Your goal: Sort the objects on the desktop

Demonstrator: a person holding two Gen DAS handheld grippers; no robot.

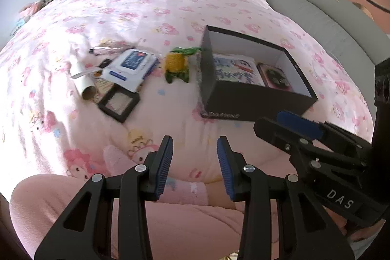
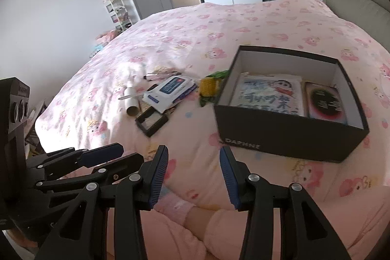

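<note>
A black open box (image 1: pixel 256 101) (image 2: pixel 292 135) sits on the pink bed; inside lie a cartoon notebook (image 2: pixel 268 94) and a dark round-patterned card (image 2: pixel 325 101). Left of it lies a pile: a yellow-green plush (image 1: pixel 176 63) (image 2: pixel 208 87), a white-blue wipes pack (image 1: pixel 132 65) (image 2: pixel 170 91), a cardboard tube (image 1: pixel 82 79) (image 2: pixel 130 101), a black square frame (image 1: pixel 119 102) (image 2: pixel 151 121) and a pen (image 1: pixel 107 49). My left gripper (image 1: pixel 195 157) is open and empty, near my lap. My right gripper (image 2: pixel 193 162) is open and empty, short of the box; it also shows in the left wrist view (image 1: pixel 292 128).
The pink patterned bedspread (image 1: pixel 170 16) covers the bed. A grey headboard (image 1: pixel 329 16) runs along the right. Wardrobes and a shelf (image 2: pixel 119 11) stand beyond the bed. My pink-clad legs (image 1: pixel 170 223) lie under both grippers.
</note>
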